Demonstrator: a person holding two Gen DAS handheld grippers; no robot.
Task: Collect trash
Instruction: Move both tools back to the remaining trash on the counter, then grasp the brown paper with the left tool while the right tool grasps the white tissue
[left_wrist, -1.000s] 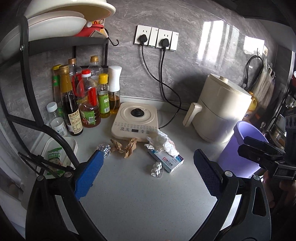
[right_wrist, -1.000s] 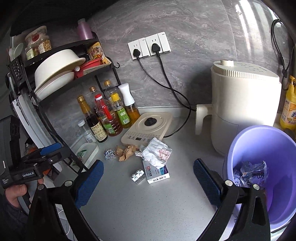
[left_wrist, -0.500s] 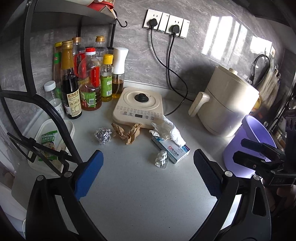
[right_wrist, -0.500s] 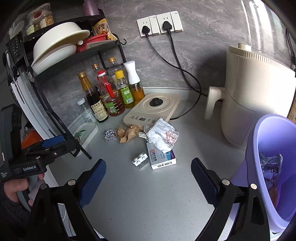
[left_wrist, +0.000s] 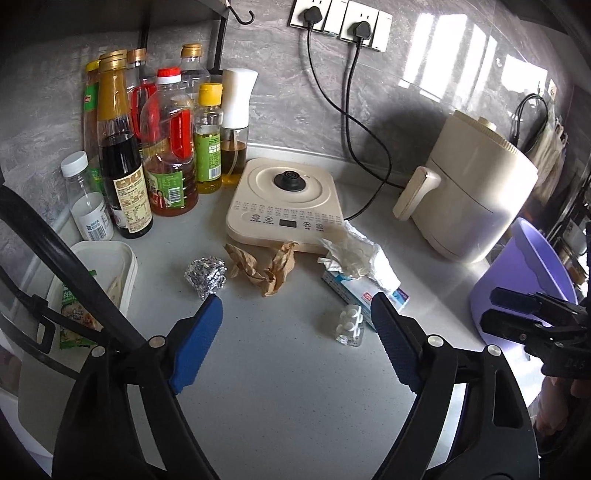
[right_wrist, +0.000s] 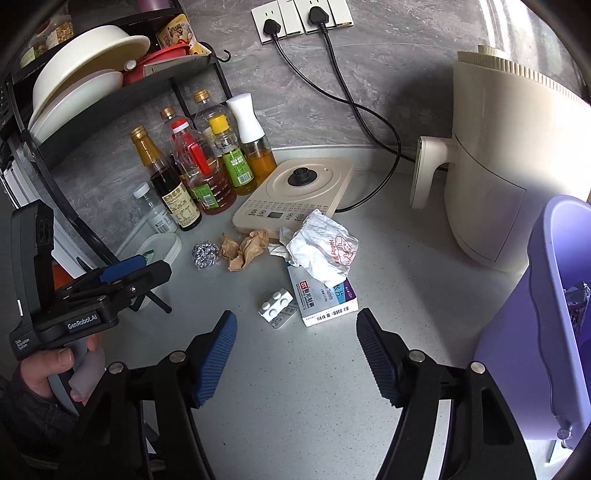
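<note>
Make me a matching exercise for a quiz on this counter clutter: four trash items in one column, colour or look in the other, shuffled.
Items
1. foil ball
2. crumpled paper
3. medicine box
4. blister pack

Looks
A. brown, creased
B. white bumps in rows
C. shiny silver
D. white and purple, with a barcode

Pairs: 1-C, 2-A, 3-D, 4-B

Bare counter (left_wrist: 288, 387) lies open before the trash; bottles (left_wrist: 166, 147), cooker (left_wrist: 284, 203), fryer (left_wrist: 472, 192) and bin (right_wrist: 546, 314) hem the sides.
</note>
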